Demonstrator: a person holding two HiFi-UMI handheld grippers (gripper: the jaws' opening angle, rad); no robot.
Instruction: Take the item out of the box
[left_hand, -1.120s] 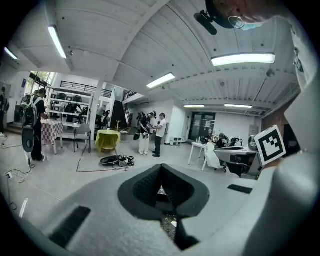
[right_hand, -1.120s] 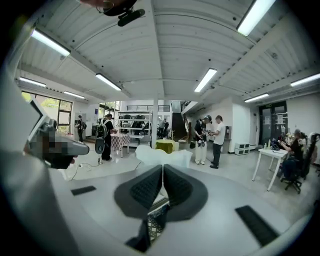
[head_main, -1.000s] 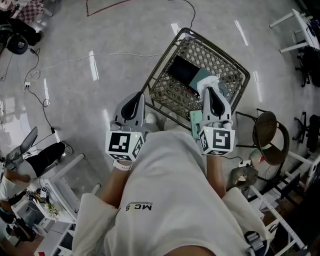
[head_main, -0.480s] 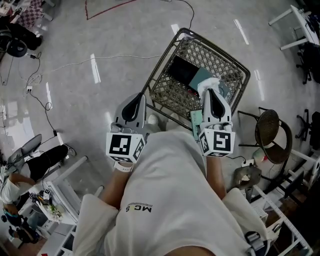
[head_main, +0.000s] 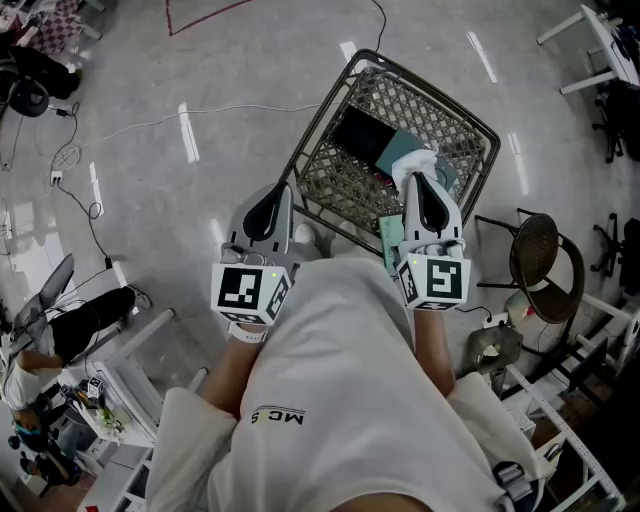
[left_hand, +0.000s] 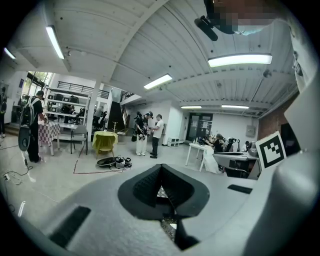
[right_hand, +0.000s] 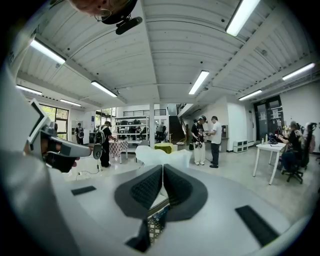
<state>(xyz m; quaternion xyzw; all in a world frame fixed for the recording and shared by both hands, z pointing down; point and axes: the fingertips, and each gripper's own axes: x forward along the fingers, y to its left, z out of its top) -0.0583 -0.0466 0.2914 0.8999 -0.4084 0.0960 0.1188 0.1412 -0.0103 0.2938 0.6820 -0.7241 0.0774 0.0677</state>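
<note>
Right tool (head_main: 419, 177): jaws together, clamped on a thin white item (head_main: 414, 160). In the right gripper view the pads pinch its near edge and the rest sticks out past the tips.

Item position: at the tip of the right tool, over the near right part of the wire basket (head_main: 400, 100), directly above a teal item (head_main: 398, 150). Cannot tell whether it touches the contents beneath.

Left tool (head_main: 278, 192): jaws together, nothing between the pads (basket mesh shows through the slit under them in the left gripper view). It sits just outside the basket's near left rim, over the floor (head_main: 200, 80).

Basket contents, approx.: a black flat item (head_main: 362, 138) toward the middle, with the teal item beside it on the right and partly under the white one.

Both tools are roughly parallel, w/ marker cubes toward the person's torso.

Surroundings: round-seated chair (head_main: 540, 265) to the right of the basket, well apart from it. Several people (right_hand: 210, 140) stand in the background of both gripper views.
</note>
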